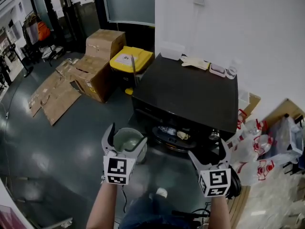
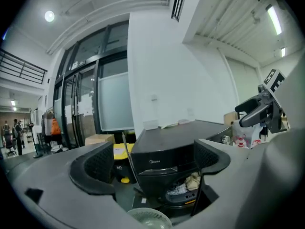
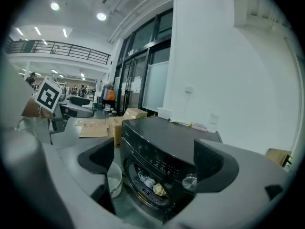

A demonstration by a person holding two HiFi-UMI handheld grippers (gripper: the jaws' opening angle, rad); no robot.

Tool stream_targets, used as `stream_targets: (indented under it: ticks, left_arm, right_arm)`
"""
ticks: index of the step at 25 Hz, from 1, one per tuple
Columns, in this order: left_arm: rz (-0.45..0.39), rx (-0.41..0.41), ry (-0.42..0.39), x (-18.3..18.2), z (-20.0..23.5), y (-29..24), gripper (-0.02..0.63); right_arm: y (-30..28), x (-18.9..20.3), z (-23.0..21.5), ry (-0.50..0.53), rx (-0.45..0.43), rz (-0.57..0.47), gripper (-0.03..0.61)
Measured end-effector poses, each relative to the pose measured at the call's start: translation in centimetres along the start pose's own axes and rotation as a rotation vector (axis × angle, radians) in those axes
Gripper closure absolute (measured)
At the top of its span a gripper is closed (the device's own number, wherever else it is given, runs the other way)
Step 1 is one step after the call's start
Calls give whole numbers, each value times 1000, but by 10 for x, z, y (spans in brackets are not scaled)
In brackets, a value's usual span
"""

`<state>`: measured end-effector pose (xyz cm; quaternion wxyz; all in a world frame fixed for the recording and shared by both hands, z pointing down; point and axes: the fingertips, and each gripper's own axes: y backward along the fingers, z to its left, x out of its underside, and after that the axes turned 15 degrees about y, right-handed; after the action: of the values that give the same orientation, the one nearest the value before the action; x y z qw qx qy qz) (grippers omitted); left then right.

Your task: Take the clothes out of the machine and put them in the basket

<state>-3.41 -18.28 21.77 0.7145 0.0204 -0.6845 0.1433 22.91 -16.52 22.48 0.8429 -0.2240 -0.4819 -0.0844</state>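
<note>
The black front-loading washing machine (image 1: 190, 92) stands in the middle, and its round opening shows a few crumpled light clothes (image 1: 174, 133) inside. A pale green round basket (image 1: 127, 140) sits on the floor at the machine's front left. My left gripper (image 1: 126, 140) hovers open over the basket, holding nothing. My right gripper (image 1: 208, 154) is open and empty in front of the machine's lower right. The left gripper view shows the clothes (image 2: 183, 187) and the basket's rim (image 2: 150, 218) between open jaws. In the right gripper view the clothes (image 3: 150, 185) lie in the drum.
Cardboard boxes (image 1: 97, 63) and a yellow-lidded bin (image 1: 131, 58) stand left of the machine, with flattened cardboard (image 1: 52, 97) on the floor. Plastic bags (image 1: 267, 147) pile up at the right. Gloves (image 1: 194, 62) and a small container (image 1: 218, 70) lie on the machine's top.
</note>
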Motion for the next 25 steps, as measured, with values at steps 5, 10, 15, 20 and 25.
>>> stream_targets:
  ticks: [5, 10, 15, 20, 25]
  left_arm:
    - [97, -37, 9, 38, 3, -18, 103]
    - [168, -1, 26, 81, 7, -36, 103]
    - [212, 57, 24, 115, 15, -54, 103]
    - [241, 115, 9, 149, 21, -70, 103]
    - [243, 147, -13, 186, 27, -89, 103]
  right_arm:
    - [-24, 27, 10, -22, -38, 45, 75]
    - [-50, 58, 39, -42, -70, 103, 75]
    - [-69, 84, 63, -83, -59, 149, 75]
    - [-85, 114, 82, -126, -40, 186, 75]
    - [-110, 146, 108, -157, -43, 205, 75]
